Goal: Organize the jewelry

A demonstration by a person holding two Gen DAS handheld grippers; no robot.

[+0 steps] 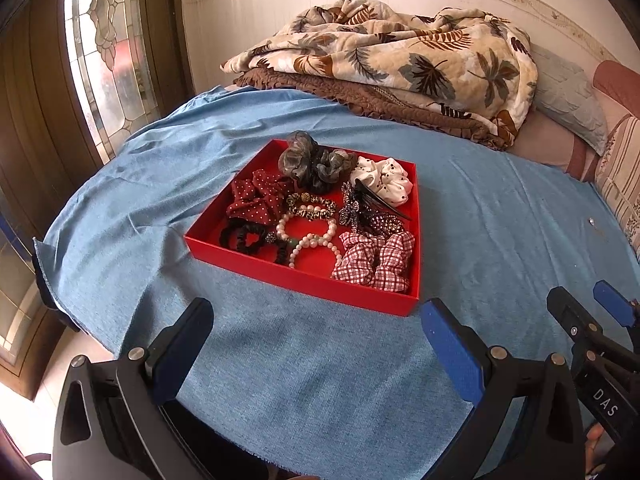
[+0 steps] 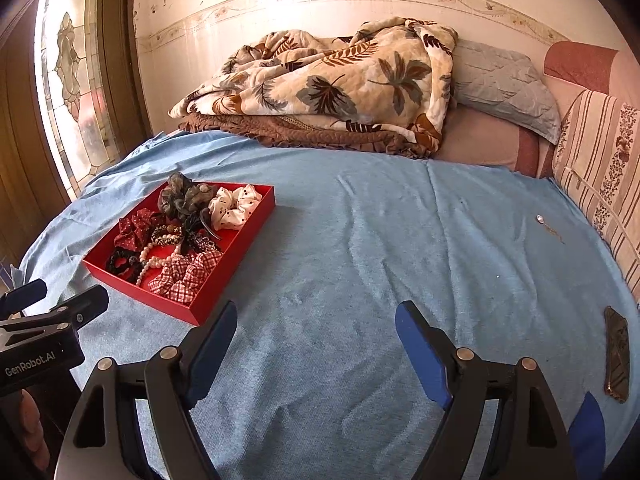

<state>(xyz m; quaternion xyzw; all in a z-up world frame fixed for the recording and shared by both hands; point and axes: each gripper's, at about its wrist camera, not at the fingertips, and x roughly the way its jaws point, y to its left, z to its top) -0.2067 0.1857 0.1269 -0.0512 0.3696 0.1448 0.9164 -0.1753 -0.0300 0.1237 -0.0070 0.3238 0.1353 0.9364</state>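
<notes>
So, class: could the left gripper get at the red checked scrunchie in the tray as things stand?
Probably yes: the left gripper, jaws open, faces the red tray, and the checked scrunchie lies uncovered in its near corner behind a low wall.

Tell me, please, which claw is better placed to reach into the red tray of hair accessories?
Probably the left claw: the shallow red tray sits straight ahead of it, while it lies off left of the right claw.

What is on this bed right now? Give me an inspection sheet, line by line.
Surface: blue cloth spread over the bed, wrinkled.
Job's things: red tray holding scrunchies, pearl bracelets and hair clips; small pendant lying apart on the cloth.
Clutter: phone at the right edge.
Grippers: left gripper and right gripper open, empty, above the cloth.
Cables: nothing seen.
Surroundings: leaf-print quilt, pillows, stained-glass window.
</notes>
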